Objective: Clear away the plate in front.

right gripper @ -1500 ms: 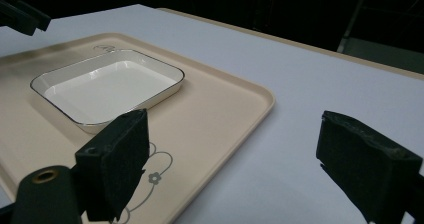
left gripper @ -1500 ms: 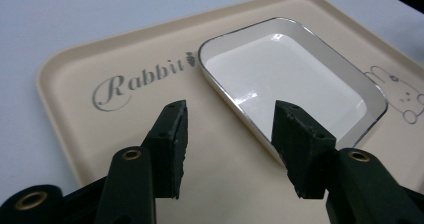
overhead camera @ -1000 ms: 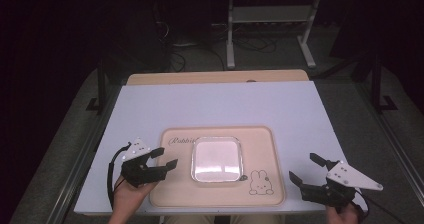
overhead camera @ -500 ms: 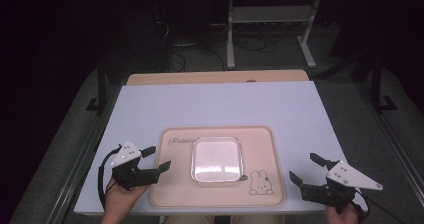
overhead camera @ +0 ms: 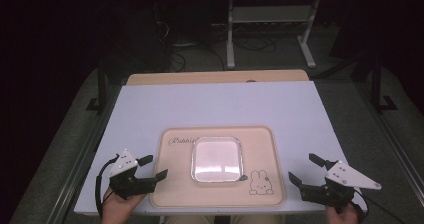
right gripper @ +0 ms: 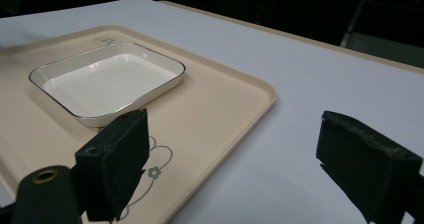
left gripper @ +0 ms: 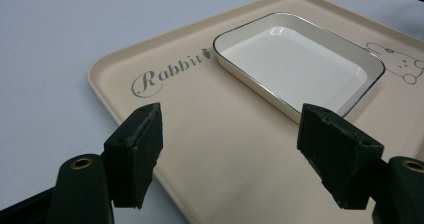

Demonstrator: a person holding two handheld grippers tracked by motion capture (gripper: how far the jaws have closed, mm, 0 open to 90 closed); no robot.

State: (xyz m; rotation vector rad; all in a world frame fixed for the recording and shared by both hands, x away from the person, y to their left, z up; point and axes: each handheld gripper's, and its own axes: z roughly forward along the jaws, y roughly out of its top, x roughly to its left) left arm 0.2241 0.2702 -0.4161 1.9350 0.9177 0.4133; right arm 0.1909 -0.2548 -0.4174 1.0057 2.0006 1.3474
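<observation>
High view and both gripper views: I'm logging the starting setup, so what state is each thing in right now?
White dish: upright, empty, sitting on the tray.
Beige tray: flat on the table, holding just the dish.
Left gripper: jaws open, holding nothing, at the tray's left edge.
Right gripper: jaws open, holding nothing, right of the tray and apart from it.
Table: white top, carrying the tray.

1. A tray (overhead camera: 175, 194) lies on the table (overhead camera: 150, 109), toward the near edge and midway across it.
2. A dish (overhead camera: 217, 159) sits on the tray, at its middle.
3. The left gripper (overhead camera: 154, 167) is at the tray's near left corner.
4. The right gripper (overhead camera: 306, 169) is just right of the tray, over the bare table.
</observation>
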